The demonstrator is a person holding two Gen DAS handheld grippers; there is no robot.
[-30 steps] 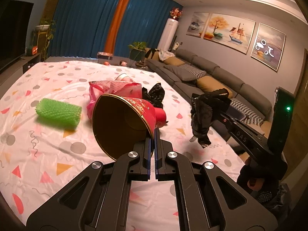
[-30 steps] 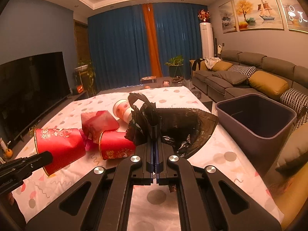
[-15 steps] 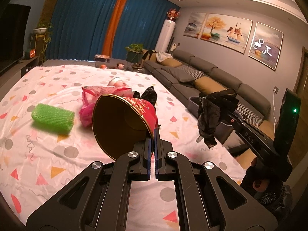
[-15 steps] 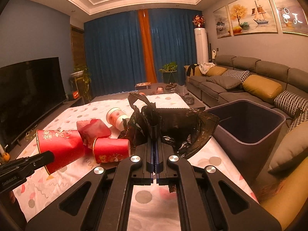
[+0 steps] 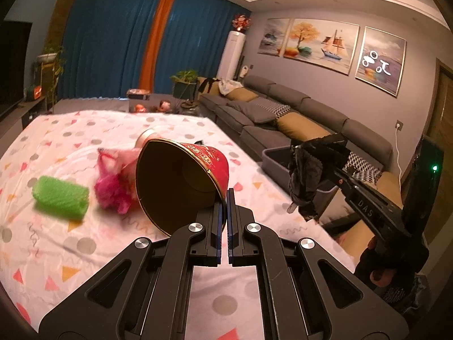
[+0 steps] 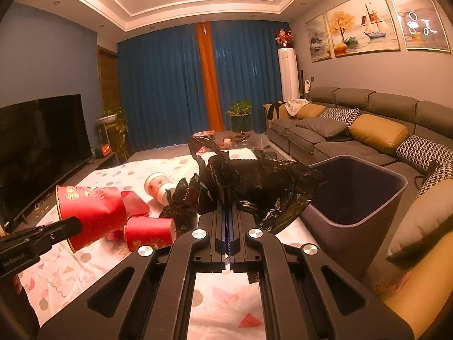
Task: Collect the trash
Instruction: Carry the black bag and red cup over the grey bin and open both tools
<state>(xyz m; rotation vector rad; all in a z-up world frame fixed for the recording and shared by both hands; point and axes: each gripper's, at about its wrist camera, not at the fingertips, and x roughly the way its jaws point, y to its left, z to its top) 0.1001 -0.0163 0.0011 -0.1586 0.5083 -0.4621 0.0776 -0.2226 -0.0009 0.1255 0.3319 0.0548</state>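
Observation:
My left gripper (image 5: pixel 226 198) is shut on the rim of a large red paper cup (image 5: pixel 181 181), held above the patterned table; the cup also shows in the right wrist view (image 6: pixel 90 212). My right gripper (image 6: pixel 228 198) is shut on a crumpled black plastic bag (image 6: pixel 260 181), held up beside the grey trash bin (image 6: pixel 354 198). In the left wrist view the bag (image 5: pixel 305 181) hangs in front of the bin (image 5: pixel 276 157). A second red cup (image 6: pixel 148 232), a white cup (image 6: pixel 158 185), a pink wrapper (image 5: pixel 113 187) and a green foam roll (image 5: pixel 59 198) lie on the table.
The table has a white cloth with coloured shapes (image 5: pixel 85 255). A grey sofa with cushions (image 6: pixel 354 133) runs along the right wall behind the bin. A television (image 6: pixel 39 155) stands at the left. Blue curtains (image 6: pixel 170 85) hang at the back.
Both grippers have risen and moved right with their loads. The black bag is now closer to the bin's opening, and the red cup is higher above the table.

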